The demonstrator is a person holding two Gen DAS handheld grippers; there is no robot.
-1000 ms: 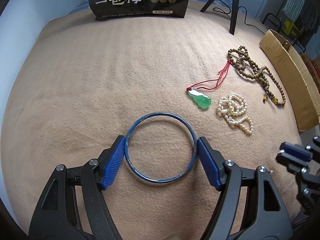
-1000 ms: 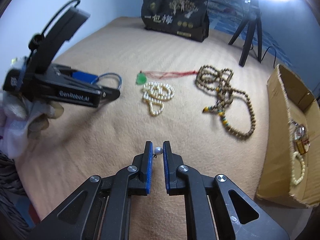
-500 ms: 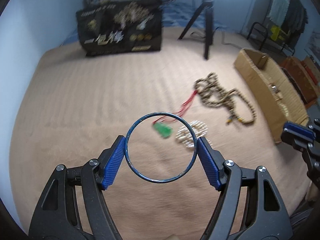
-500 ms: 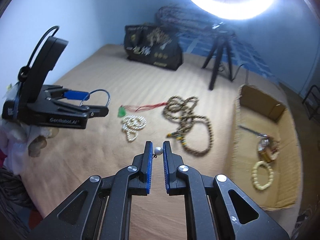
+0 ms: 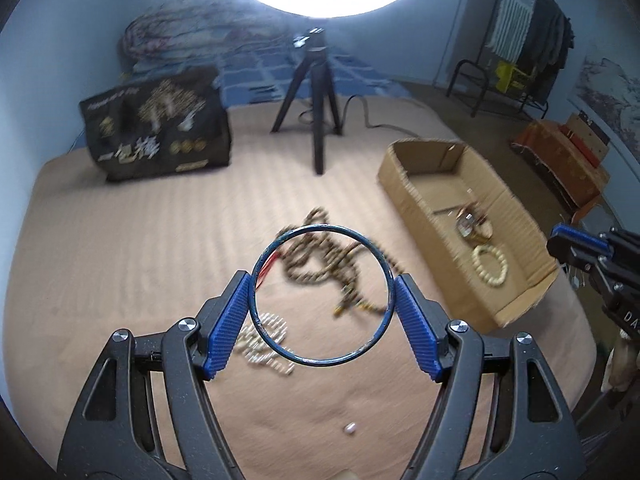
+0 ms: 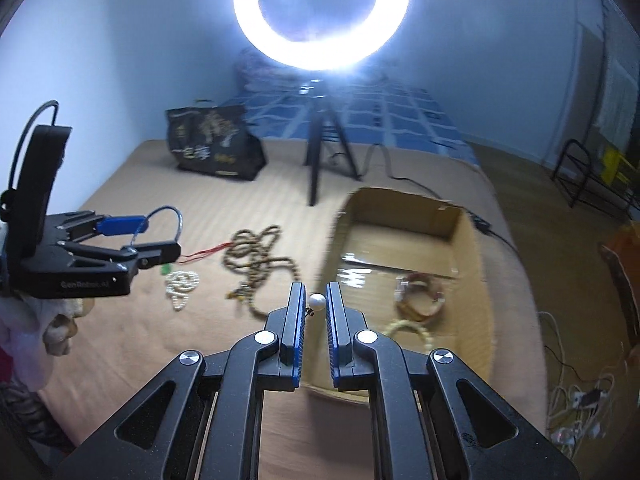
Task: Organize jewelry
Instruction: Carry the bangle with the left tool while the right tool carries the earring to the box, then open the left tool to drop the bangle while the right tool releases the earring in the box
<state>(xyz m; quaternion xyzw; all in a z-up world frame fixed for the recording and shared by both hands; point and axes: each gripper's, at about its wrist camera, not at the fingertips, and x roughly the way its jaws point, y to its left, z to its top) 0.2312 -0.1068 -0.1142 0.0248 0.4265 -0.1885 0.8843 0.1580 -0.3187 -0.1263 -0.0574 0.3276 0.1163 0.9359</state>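
Above the bed, your left tongs grip the blue bangle and your right tongs pinch a pearl earring, both held aloft, presumably bound for the cardboard box

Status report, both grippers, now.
Left gripper shut on blue bangle, held off the blanket. Right gripper shut on pearl earring, near cardboard box. Nothing blocking the box.
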